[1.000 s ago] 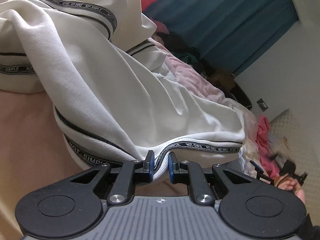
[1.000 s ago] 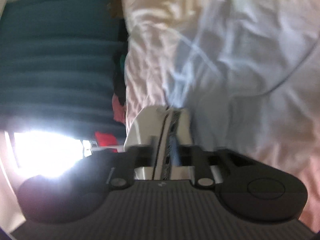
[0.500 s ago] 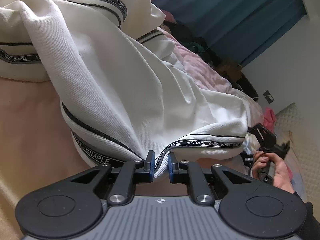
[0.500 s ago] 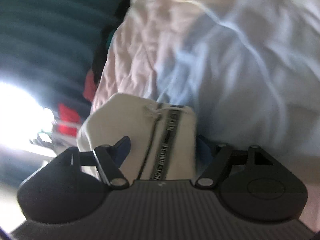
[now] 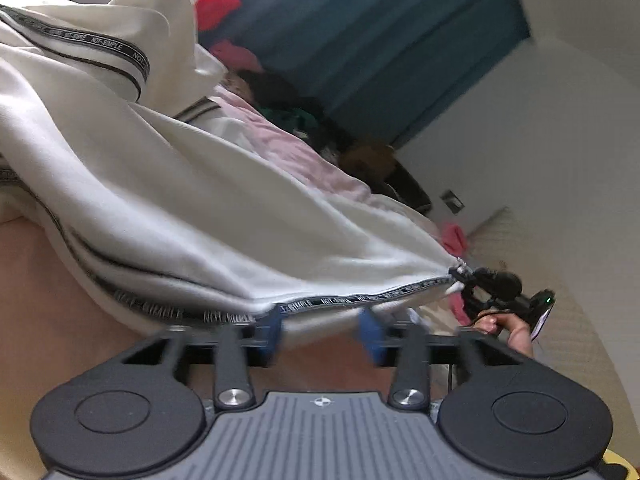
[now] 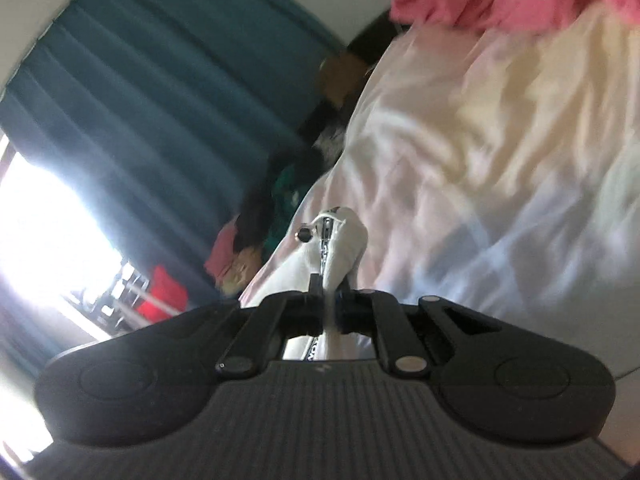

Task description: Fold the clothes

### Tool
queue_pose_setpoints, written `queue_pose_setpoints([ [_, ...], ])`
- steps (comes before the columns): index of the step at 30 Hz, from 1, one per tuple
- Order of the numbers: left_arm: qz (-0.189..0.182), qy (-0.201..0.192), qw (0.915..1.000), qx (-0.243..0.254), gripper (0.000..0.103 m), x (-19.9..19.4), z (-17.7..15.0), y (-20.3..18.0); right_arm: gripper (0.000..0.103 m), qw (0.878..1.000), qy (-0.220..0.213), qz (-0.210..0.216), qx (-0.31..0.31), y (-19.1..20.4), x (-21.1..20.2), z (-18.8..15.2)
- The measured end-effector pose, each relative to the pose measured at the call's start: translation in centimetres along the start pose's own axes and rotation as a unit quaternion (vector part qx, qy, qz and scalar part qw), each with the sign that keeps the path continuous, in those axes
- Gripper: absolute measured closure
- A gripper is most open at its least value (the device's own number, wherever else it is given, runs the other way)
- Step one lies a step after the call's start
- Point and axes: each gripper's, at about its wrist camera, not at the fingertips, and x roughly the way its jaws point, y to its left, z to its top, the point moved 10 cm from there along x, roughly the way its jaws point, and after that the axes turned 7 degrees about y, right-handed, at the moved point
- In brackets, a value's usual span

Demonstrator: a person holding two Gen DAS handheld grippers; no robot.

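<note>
Left wrist view shows me the left gripper (image 5: 322, 326) with its jaws opening; the lettered black band of the white garment (image 5: 208, 208) lies between the blue pads (image 5: 370, 330) but they do not press it. The garment spreads over the pink bedsheet (image 5: 280, 140). On the right of this view the right gripper (image 5: 460, 276) pinches the far corner of the hem, with a hand (image 5: 506, 326) under it. In the right wrist view the right gripper (image 6: 328, 304) is clamped on a fold of white cloth near the zip. A second ago the left pads squeezed the band, and half a second ago the right jaws stood wide. Both views are blurred, and the lettering is hard to read.
</note>
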Motion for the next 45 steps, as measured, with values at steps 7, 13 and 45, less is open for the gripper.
queue_pose_setpoints([
  [7,0.057,-0.062,0.9758,-0.202,0.023,-4.7,0.7,7.5,0.094,0.979,0.069,-0.044,0.186,-11.1,0.0,-1.9],
  [13,0.139,-0.172,0.8768,-0.427,0.023,-10.3,0.2,18.4,0.094,0.977,0.069,-0.056,0.193,-11.3,-0.8,-2.7],
  [45,0.247,-0.189,0.87,-0.383,0.077,-34.0,-4.6,25.9,0.085,0.94,0.056,-0.217,0.258,-14.5,-8.6,-6.6],
])
